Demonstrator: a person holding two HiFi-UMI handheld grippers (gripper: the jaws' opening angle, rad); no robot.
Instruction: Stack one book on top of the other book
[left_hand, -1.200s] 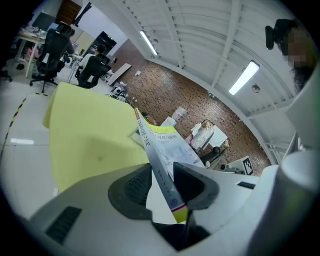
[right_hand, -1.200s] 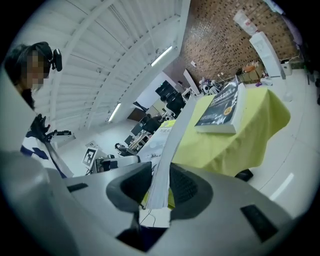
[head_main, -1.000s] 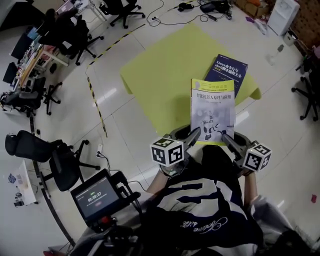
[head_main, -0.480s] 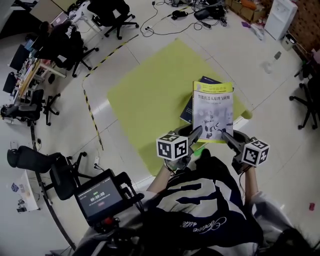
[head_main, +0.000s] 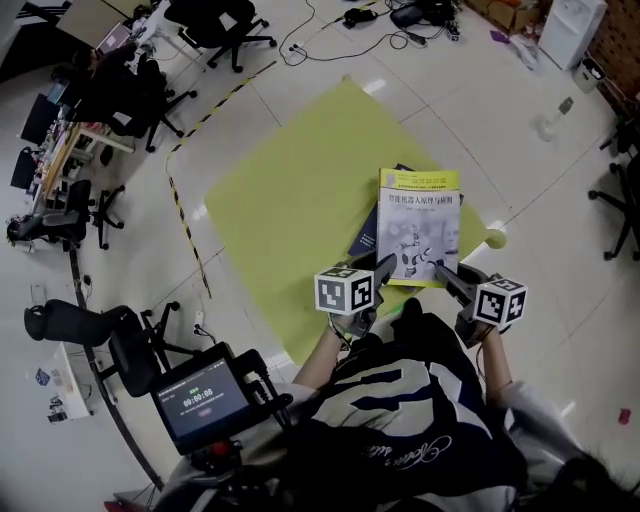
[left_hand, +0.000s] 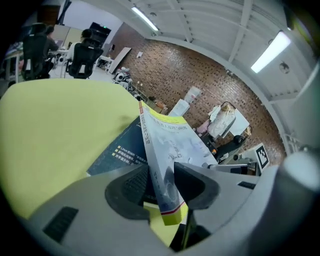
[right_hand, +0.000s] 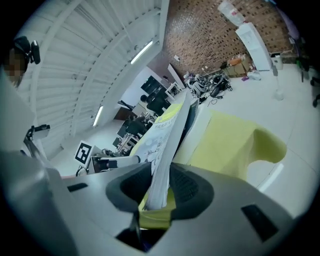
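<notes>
A white and yellow book (head_main: 418, 228) is held by its near edge in both grippers, over the yellow-green table (head_main: 290, 180). My left gripper (head_main: 384, 270) is shut on its near left corner and my right gripper (head_main: 441, 274) on its near right corner. A dark blue book (head_main: 367, 233) lies on the table under it, mostly covered, with its left edge and far corner showing. In the left gripper view the held book (left_hand: 167, 150) stands edge-on between the pads (left_hand: 131, 186), above the blue book (left_hand: 120, 152). The right gripper view shows the held book (right_hand: 167, 142) clamped edge-on too.
The table stands on a pale tiled floor. Office chairs (head_main: 125, 335) and desks (head_main: 60, 150) line the left side, with striped tape (head_main: 190, 220) on the floor. Cables (head_main: 350, 18) lie at the back. A small screen (head_main: 198, 398) sits near my body.
Both grippers have carried the white and yellow book forward and lower, over the blue book. The blue book, earlier in plain sight beyond it, is now mostly covered.
</notes>
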